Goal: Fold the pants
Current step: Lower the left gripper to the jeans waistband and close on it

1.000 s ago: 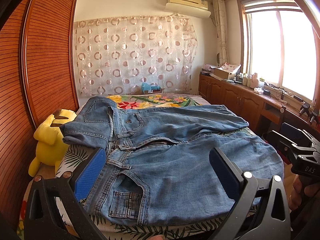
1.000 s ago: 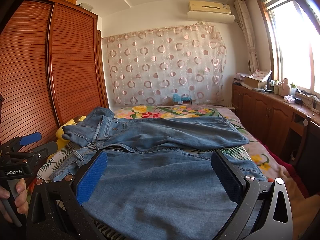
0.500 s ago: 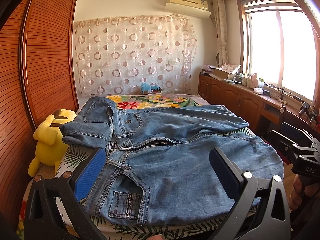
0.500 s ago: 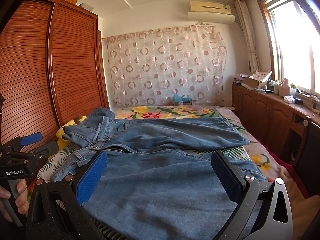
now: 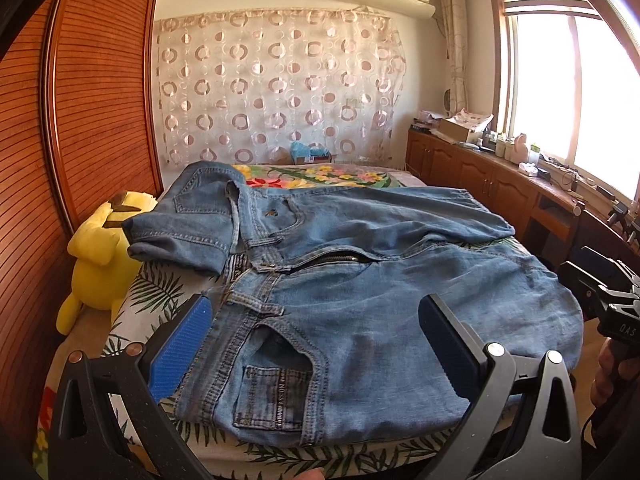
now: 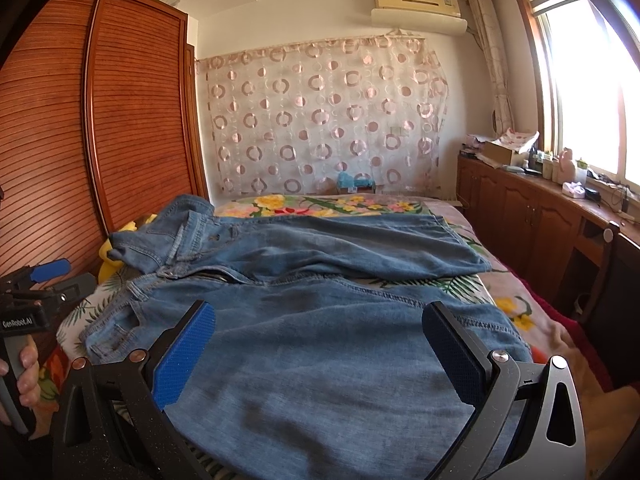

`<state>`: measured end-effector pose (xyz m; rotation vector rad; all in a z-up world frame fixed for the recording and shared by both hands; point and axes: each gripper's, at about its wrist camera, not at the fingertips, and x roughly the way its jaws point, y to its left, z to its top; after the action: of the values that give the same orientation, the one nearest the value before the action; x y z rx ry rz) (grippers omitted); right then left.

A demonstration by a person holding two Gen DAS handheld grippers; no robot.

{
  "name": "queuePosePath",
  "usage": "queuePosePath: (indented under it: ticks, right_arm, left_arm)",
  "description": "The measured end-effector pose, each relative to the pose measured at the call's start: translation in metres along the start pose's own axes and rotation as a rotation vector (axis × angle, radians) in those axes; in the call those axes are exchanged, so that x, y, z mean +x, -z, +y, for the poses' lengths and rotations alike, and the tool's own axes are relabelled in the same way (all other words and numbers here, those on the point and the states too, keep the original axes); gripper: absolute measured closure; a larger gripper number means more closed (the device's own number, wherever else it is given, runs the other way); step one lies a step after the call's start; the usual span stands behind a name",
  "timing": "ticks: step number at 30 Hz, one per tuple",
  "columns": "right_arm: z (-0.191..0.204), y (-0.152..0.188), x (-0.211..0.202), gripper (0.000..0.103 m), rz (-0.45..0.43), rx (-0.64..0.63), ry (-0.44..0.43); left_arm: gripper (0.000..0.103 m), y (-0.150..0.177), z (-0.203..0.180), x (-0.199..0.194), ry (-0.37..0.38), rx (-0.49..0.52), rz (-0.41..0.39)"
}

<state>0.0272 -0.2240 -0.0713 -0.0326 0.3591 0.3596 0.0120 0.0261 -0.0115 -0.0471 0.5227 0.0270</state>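
Observation:
Blue jeans (image 5: 352,292) lie spread flat on the bed, waistband to the left, legs running right, fly open, far waist corner flipped over. They also show in the right wrist view (image 6: 328,320). My left gripper (image 5: 316,340) is open and empty, hovering at the near edge over the front pocket. My right gripper (image 6: 320,356) is open and empty over the near leg. Each gripper shows at the other view's edge: the right one (image 5: 612,304), the left one (image 6: 32,292).
The bed (image 5: 320,172) has a floral sheet. A yellow plush toy (image 5: 96,260) sits at its left edge against the wooden wardrobe (image 5: 92,92). Wooden cabinets (image 5: 480,180) with clutter run under the window on the right. A curtain (image 6: 320,120) hangs behind.

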Motion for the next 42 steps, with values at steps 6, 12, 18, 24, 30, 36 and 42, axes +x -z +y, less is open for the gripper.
queuePosePath:
  ticks: [6, 12, 18, 24, 30, 36, 42]
  right_arm:
    - [-0.004, 0.003, 0.009, 0.0, 0.047, -0.001, 0.026]
    - [-0.005, 0.002, 0.012, 0.0, 0.076, -0.008, 0.054]
    - [-0.002, 0.0, 0.01, 0.0, 0.103, -0.015, 0.072]
    - [-0.001, 0.002, 0.011, 0.0, 0.13, -0.029, 0.078]
    - [0.0, -0.001, 0.013, 0.0, 0.162, -0.04, 0.086]
    - [-0.003, -0.002, 0.011, 0.0, 0.178, -0.034, 0.09]
    - [-0.009, -0.004, 0.01, 0.0, 0.178, -0.026, 0.095]
  left_arm:
    - [0.0, 0.009, 0.018, 0.012, -0.026, -0.017, 0.034]
    - [0.0, 0.015, 0.03, 0.015, -0.038, -0.027, 0.047]
    - [0.0, 0.03, 0.047, 0.02, -0.054, -0.032, 0.08]
    - [0.0, 0.056, 0.069, 0.03, -0.075, -0.04, 0.152]
    - [0.0, 0.077, 0.093, 0.032, -0.078, -0.096, 0.206]
    - [0.014, 0.086, 0.105, 0.03, -0.038, -0.138, 0.229]
    - [0.036, 0.09, 0.101, 0.03, 0.005, -0.136, 0.222]
